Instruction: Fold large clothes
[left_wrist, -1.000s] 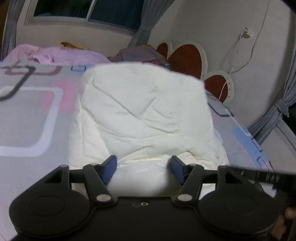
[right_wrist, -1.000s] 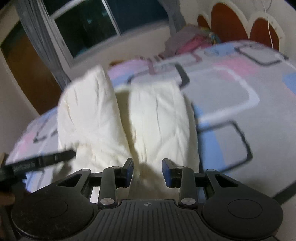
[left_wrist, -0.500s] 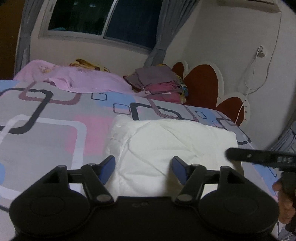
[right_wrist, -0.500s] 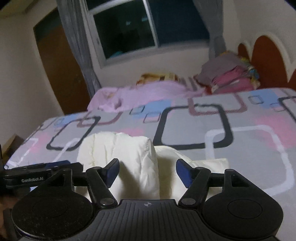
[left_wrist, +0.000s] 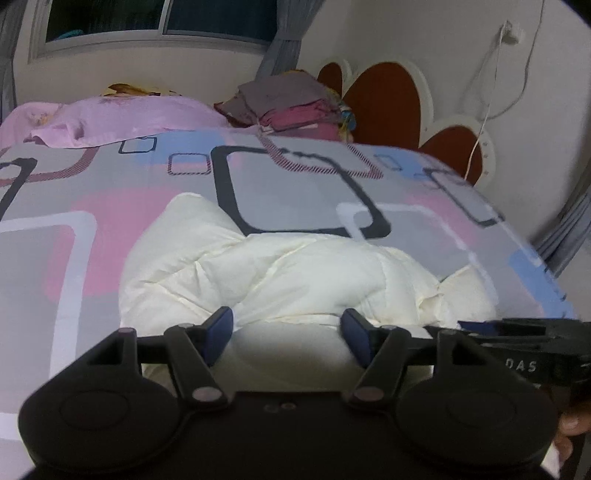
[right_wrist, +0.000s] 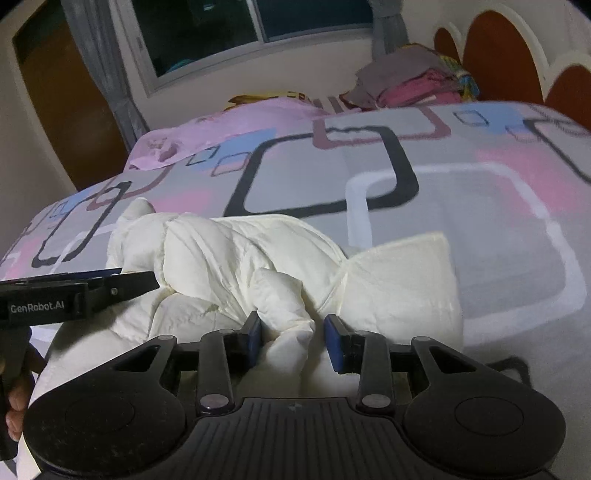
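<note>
A patterned bedspread (right_wrist: 461, 206) covers the bed; on its near part lies the cream padded garment (left_wrist: 295, 273), bunched and puffy. The left gripper (left_wrist: 287, 334) hangs over it, jaws spread wide, empty. The right gripper (right_wrist: 292, 338) is closing — a cream fold lies between its pads.
</note>
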